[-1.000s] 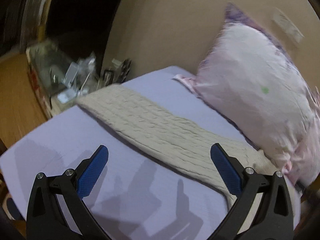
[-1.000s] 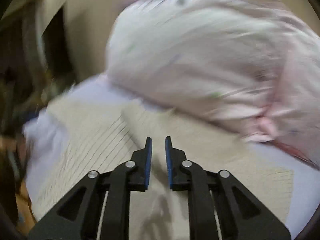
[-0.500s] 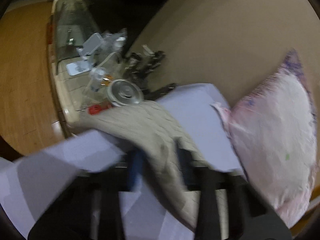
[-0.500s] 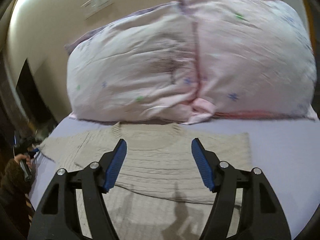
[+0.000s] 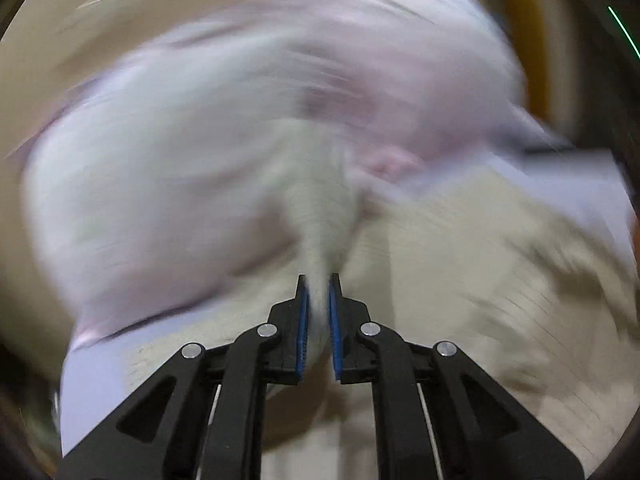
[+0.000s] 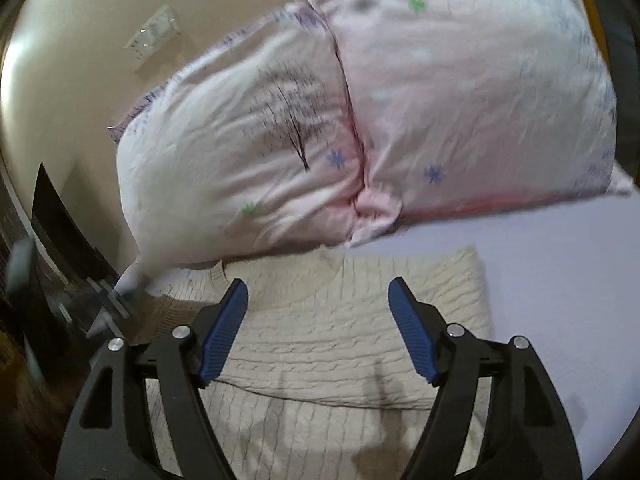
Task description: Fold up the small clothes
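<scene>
A cream cable-knit sweater [image 6: 344, 340] lies on a lavender bed sheet [image 6: 560, 280], with its right part folded over itself. My left gripper [image 5: 319, 280] is shut on a pinched-up piece of the sweater [image 5: 320, 216] and holds it raised in front of the pillows; that view is blurred by motion. The rest of the sweater [image 5: 500, 280] spreads to the right below it. My right gripper [image 6: 320, 292] is open and empty, hovering just above the folded sweater near its neckline.
Two pink patterned pillows [image 6: 360, 120] lean against the beige wall [image 6: 80, 40] right behind the sweater. The bed's left edge drops to a dark cluttered area [image 6: 48, 280]. Bare sheet lies to the right of the sweater.
My left gripper closed on the sweater's left part and swung it up and rightward toward the pillows. My right gripper opened and stays above the folded sweater.
</scene>
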Demonstrator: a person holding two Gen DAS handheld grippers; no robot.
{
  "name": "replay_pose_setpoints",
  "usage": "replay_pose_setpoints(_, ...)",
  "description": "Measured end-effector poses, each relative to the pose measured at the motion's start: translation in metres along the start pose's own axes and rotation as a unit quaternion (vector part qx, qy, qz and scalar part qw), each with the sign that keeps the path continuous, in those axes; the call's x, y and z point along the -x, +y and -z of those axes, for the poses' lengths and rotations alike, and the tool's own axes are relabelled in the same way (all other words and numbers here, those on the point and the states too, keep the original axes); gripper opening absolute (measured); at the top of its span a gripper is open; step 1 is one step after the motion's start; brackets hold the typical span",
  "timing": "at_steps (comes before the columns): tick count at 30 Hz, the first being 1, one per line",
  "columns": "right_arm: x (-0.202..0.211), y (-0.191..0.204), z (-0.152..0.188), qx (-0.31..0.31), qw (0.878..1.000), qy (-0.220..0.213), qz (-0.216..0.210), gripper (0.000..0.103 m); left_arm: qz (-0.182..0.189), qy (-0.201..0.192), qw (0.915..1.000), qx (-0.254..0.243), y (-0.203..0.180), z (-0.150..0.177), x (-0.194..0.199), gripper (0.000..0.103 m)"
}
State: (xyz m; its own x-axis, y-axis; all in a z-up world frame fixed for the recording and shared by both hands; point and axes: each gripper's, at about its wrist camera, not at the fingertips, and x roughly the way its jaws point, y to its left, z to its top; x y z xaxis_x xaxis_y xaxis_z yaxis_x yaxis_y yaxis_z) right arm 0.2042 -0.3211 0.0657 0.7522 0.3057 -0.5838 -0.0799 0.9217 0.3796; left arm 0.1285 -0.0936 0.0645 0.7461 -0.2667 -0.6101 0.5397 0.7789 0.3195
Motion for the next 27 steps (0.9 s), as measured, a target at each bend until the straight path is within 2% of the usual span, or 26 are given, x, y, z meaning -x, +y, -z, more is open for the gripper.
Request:
replay_pose_setpoints(1, -0.001, -0.008, -0.001, -0.012, 1.000, 0.008, 0.009, 0.073, 0.011, 0.011, 0.9994, -0.030, -0.024, 0.004, -0.005, 0.010)
replay_pose_setpoints(2, 0.000, -0.015, -0.001, -0.022, 1.000, 0.012, 0.013, 0.073, 0.012, 0.012, 0.9991, -0.040, -0.032, 0.008, -0.005, 0.010)
replay_pose_setpoints(4, 0.004, -0.034, -0.002, -0.049, 0.998, 0.020, 0.020, 0.072, 0.021, 0.000, 0.9997, -0.009, -0.021, 0.020, 0.015, 0.014)
replay_pose_setpoints(5, 0.004, -0.040, -0.002, -0.057, 0.998, 0.024, 0.026, 0.070, 0.024, -0.005, 0.9996, 0.014, -0.009, 0.025, 0.024, 0.029)
replay_pose_setpoints(6, 0.003, -0.047, -0.002, -0.065, 0.997, 0.031, 0.034, 0.061, 0.027, -0.014, 0.9975, 0.064, 0.014, 0.034, 0.039, 0.051)
replay_pose_setpoints(7, 0.001, -0.053, -0.001, -0.074, 0.996, 0.040, 0.039, 0.050, 0.027, -0.021, 0.9944, 0.100, 0.034, 0.044, 0.050, 0.058)
replay_pose_setpoints(8, -0.002, -0.057, 0.000, -0.083, 0.995, 0.049, 0.039, 0.046, 0.027, -0.026, 0.9904, 0.133, 0.051, 0.057, 0.062, 0.062)
replay_pose_setpoints(11, -0.024, -0.062, 0.004, -0.106, 0.991, 0.082, 0.031, 0.042, 0.027, -0.008, 0.9750, 0.221, 0.091, 0.099, 0.087, 0.067)
replay_pose_setpoints(13, -0.038, -0.059, 0.005, -0.105, 0.989, 0.096, 0.033, 0.042, 0.034, 0.016, 0.9595, 0.279, 0.116, 0.131, 0.096, 0.069)
replay_pose_setpoints(14, -0.050, -0.056, 0.006, -0.100, 0.988, 0.109, 0.029, 0.041, 0.048, 0.027, 0.9485, 0.312, 0.124, 0.148, 0.099, 0.071)
replay_pose_setpoints(15, -0.061, -0.052, 0.007, -0.091, 0.988, 0.122, 0.026, 0.021, 0.057, 0.031, 0.9423, 0.328, 0.127, 0.155, 0.098, 0.073)
replay_pose_setpoints(16, -0.065, -0.051, 0.008, -0.087, 0.988, 0.126, 0.023, 0.004, 0.074, 0.037, 0.9321, 0.353, 0.130, 0.167, 0.098, 0.073)
replay_pose_setpoints(18, -0.052, -0.052, 0.004, -0.103, 0.991, 0.085, 0.030, 0.003, 0.103, 0.042, 0.9161, 0.385, 0.134, 0.182, 0.098, 0.075)
replay_pose_setpoints(20, -0.035, -0.059, -0.002, -0.118, 0.991, 0.054, 0.044, 0.003, 0.133, 0.039, 0.9021, 0.409, 0.135, 0.194, 0.099, 0.077)
replay_pose_setpoints(21, -0.029, -0.061, -0.003, -0.115, 0.990, 0.049, 0.064, 0.004, 0.140, 0.034, 0.9005, 0.410, 0.134, 0.198, 0.103, 0.077)
replay_pose_setpoints(23, -0.018, -0.069, 0.001, -0.110, 0.988, 0.065, 0.084, 0.011, 0.149, 0.030, 0.9011, 0.406, 0.130, 0.199, 0.106, 0.077)
replay_pose_setpoints(24, -0.010, -0.073, 0.007, -0.111, 0.987, 0.072, 0.090, 0.021, 0.151, 0.032, 0.9020, 0.403, 0.128, 0.200, 0.106, 0.078)
replay_pose_setpoints(25, -0.001, -0.077, 0.014, -0.111, 0.987, 0.076, 0.093, 0.045, 0.154, 0.037, 0.9039, 0.397, 0.123, 0.199, 0.106, 0.078)
replay_pose_setpoints(27, 0.029, -0.086, 0.035, -0.103, 0.987, 0.073, 0.099, 0.068, 0.154, 0.043, 0.9072, 0.389, 0.117, 0.199, 0.107, 0.078)
